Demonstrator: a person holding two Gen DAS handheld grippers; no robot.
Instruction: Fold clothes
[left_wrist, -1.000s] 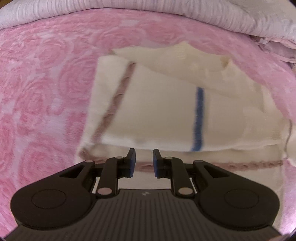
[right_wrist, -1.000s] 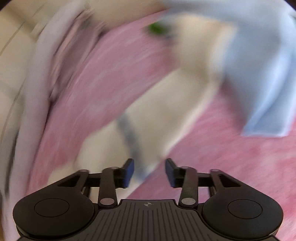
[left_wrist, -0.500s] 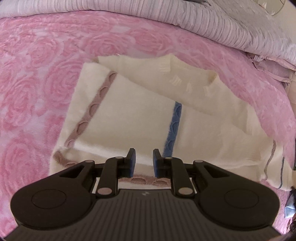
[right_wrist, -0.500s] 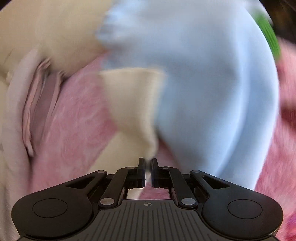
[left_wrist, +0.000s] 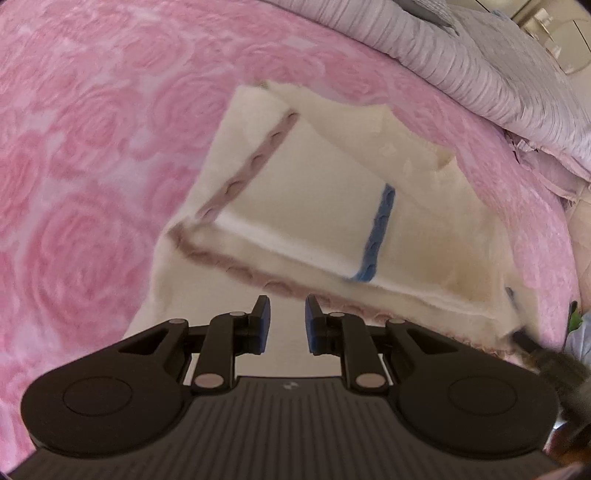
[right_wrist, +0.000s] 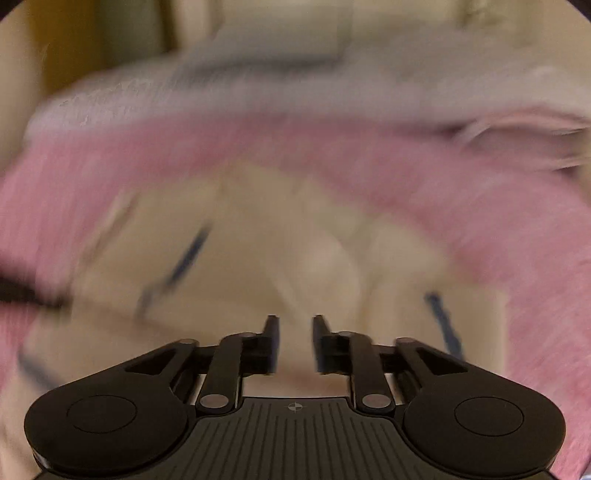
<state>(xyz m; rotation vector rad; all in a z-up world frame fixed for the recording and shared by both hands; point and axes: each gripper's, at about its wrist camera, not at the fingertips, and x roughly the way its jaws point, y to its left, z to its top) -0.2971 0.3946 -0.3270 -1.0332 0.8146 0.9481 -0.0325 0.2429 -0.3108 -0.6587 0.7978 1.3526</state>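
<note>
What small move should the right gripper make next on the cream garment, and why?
Probably lower the right gripper onto the near edge of the cream garment and pinch it. Its jaws have just been opening, nothing sits between them, and the garment lies partly folded on the pink blanket.

Bed with pink rose-pattern blanket (left_wrist: 92, 155). Folded cream garment (left_wrist: 317, 206) with mauve and blue stripes lies on it. Grey ribbed duvet (left_wrist: 461, 62) along far edge.

Both wrist views look steeply down, close over one cream garment (left_wrist: 325, 206).
</note>
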